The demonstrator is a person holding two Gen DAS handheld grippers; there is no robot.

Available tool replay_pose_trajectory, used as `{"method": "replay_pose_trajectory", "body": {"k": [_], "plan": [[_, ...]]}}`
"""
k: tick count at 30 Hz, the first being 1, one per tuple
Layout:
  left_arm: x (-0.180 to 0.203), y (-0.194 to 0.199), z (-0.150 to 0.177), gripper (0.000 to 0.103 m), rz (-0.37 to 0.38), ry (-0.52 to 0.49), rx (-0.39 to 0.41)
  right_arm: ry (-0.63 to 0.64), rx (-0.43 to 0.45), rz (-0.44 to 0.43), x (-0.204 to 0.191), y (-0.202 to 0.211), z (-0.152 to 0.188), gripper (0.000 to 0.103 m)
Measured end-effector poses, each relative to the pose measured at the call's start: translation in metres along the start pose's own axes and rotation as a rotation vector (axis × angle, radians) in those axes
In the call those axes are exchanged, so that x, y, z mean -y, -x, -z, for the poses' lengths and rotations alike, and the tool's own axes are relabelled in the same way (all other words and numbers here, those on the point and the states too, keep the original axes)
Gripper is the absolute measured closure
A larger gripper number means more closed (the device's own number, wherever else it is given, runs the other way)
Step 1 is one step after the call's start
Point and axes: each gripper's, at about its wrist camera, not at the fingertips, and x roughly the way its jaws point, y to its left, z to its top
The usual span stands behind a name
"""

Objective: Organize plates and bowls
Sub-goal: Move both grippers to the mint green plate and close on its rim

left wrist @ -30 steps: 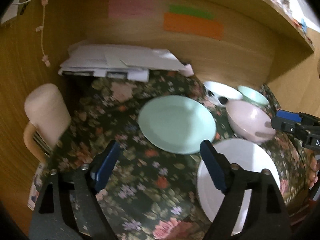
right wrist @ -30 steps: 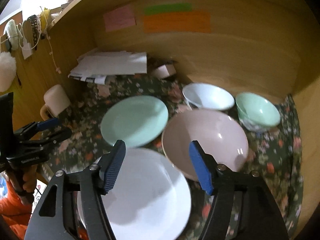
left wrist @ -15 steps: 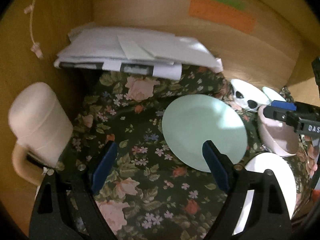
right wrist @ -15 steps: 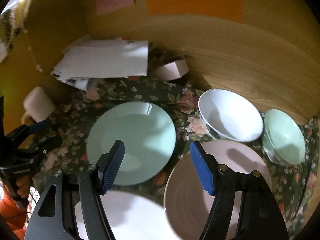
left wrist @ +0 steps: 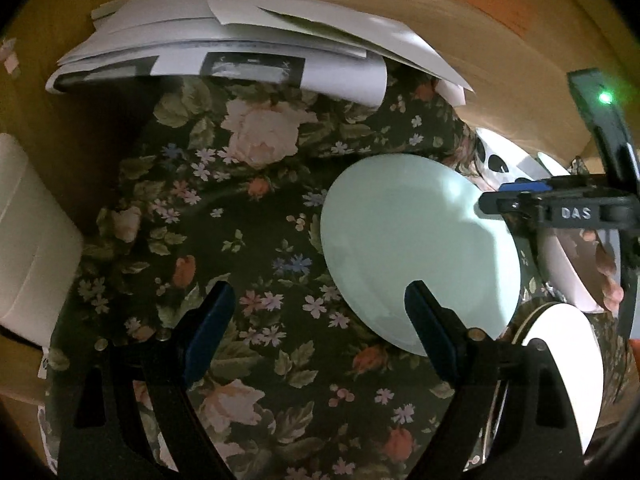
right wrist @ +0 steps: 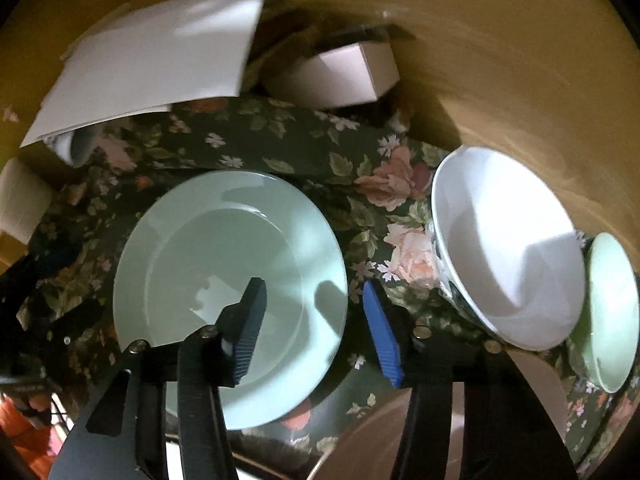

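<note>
Closing in since half a second ago, the right gripper [right wrist: 314,318], jaws apart, straddles the green plate's [right wrist: 224,248] near-right rim on the floral cloth [left wrist: 240,220]; the left gripper [left wrist: 316,316] hangs open beside it. The pink bowl is mostly cut off.

Pink bowl [right wrist: 400,440] cut off by bottom edge of right wrist view, partly behind right gripper [right wrist: 316,324] arms. White plate [left wrist: 560,376] partly hidden behind left gripper [left wrist: 316,328] arm, clipped at lower right. Green bowl [right wrist: 612,320] cropped at right edge. Mug [left wrist: 28,240] truncated at left edge. White bowl [left wrist: 500,152] largely concealed behind green plate [left wrist: 420,256]. Box [right wrist: 340,72] and paper stack [right wrist: 160,60] blurred; print illegible.
</note>
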Motion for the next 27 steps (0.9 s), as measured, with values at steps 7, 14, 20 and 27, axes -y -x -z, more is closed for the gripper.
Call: {"method": "replay_pose_trajectory", "body": {"k": [7, 14, 20, 27], "plan": [[0.002, -0.008, -0.003, 0.016, 0.01, -0.005, -0.005, -0.002, -0.064, 0.002, 0.001, -0.018, -0.002, 0.072], [-0.005, -0.009, -0.001, 0.016, 0.006, 0.012, -0.012, 0.012, -0.066, -0.015, -0.017, -0.015, 0.001, 0.074], [-0.018, -0.007, 0.008, 0.031, -0.004, 0.044, -0.041, 0.061, -0.085, -0.069, -0.058, -0.012, 0.018, 0.074], [-0.031, -0.008, 0.017, 0.048, -0.02, 0.062, -0.065, 0.081, -0.091, -0.117, -0.089, -0.011, 0.032, 0.074]]}}
